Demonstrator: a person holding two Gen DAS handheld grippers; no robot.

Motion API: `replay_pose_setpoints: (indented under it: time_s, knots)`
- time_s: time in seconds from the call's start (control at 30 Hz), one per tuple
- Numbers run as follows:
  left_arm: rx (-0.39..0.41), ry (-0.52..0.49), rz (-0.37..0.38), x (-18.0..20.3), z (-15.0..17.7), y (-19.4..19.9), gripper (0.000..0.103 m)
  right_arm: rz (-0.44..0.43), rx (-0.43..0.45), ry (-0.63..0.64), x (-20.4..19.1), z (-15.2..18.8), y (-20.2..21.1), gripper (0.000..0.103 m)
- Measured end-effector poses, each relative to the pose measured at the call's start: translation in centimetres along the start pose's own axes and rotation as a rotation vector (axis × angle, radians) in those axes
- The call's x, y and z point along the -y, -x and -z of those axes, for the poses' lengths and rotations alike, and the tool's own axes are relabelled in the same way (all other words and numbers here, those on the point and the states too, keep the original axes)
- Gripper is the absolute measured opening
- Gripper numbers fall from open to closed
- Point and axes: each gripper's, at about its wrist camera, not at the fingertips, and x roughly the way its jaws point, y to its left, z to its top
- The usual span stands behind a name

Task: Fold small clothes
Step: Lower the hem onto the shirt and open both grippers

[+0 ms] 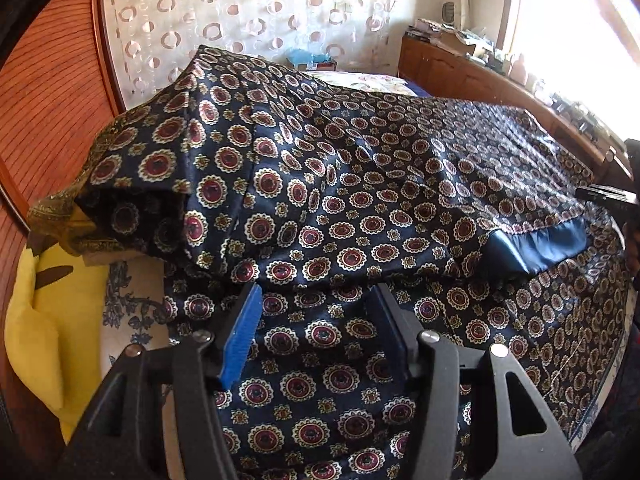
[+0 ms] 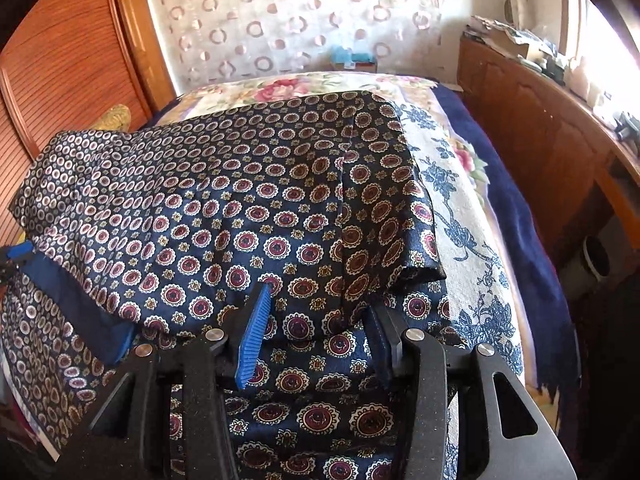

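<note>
A dark navy satin garment (image 1: 320, 184) with red-and-cream medallions lies folded over itself on the bed, its plain blue band (image 1: 536, 248) showing at the fold. My left gripper (image 1: 316, 288) hovers over the lower layer with its blue pads (image 1: 240, 340) well apart and only flat cloth between them. In the right wrist view the same garment (image 2: 240, 200) fills the middle, with the blue band (image 2: 80, 300) at the left. My right gripper (image 2: 318, 298) stands at the edge of the upper layer, jaws apart, and its pads (image 2: 252, 340) are not pressing the cloth.
The bed has a floral cover (image 2: 460, 208) over a dark blue blanket (image 2: 520, 216). A yellow cushion (image 1: 40, 320) lies at the left edge. A slatted wooden door (image 1: 52, 92) stands on the left, a cluttered wooden sideboard (image 2: 540, 120) on the right, and a circle-patterned curtain (image 2: 300, 16) behind.
</note>
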Motion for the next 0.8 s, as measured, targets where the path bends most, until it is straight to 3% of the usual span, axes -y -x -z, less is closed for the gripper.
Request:
replay_pose_setpoints:
  time_s: [0.23, 0.33, 0.53, 0.67, 0.8]
  knots:
    - [-0.007, -0.019, -0.008, 0.8, -0.1, -0.2, 0.067, 0.044, -0.001, 0.040, -0.7, 0.2, -0.2, 0.048]
    - [-0.015, -0.007, -0.022, 1.1, -0.3, -0.5, 0.077, 0.053, -0.003, 0.055, -1.0, 0.2, -0.2, 0.051]
    - [-0.027, 0.007, -0.024, 1.1, -0.3, -0.2, 0.077, 0.053, -0.002, 0.057, -1.0, 0.2, -0.2, 0.053]
    - [0.021, 0.052, 0.032, 0.1, 0.1, 1.7, 0.077, 0.049, -0.003, 0.058, -1.0, 0.3, -0.2, 0.056]
    - [0.077, 0.042, -0.005, -0.1, -0.7, 3.7, 0.077, 0.051, -0.003, 0.060, -1.1, 0.3, -0.2, 0.056]
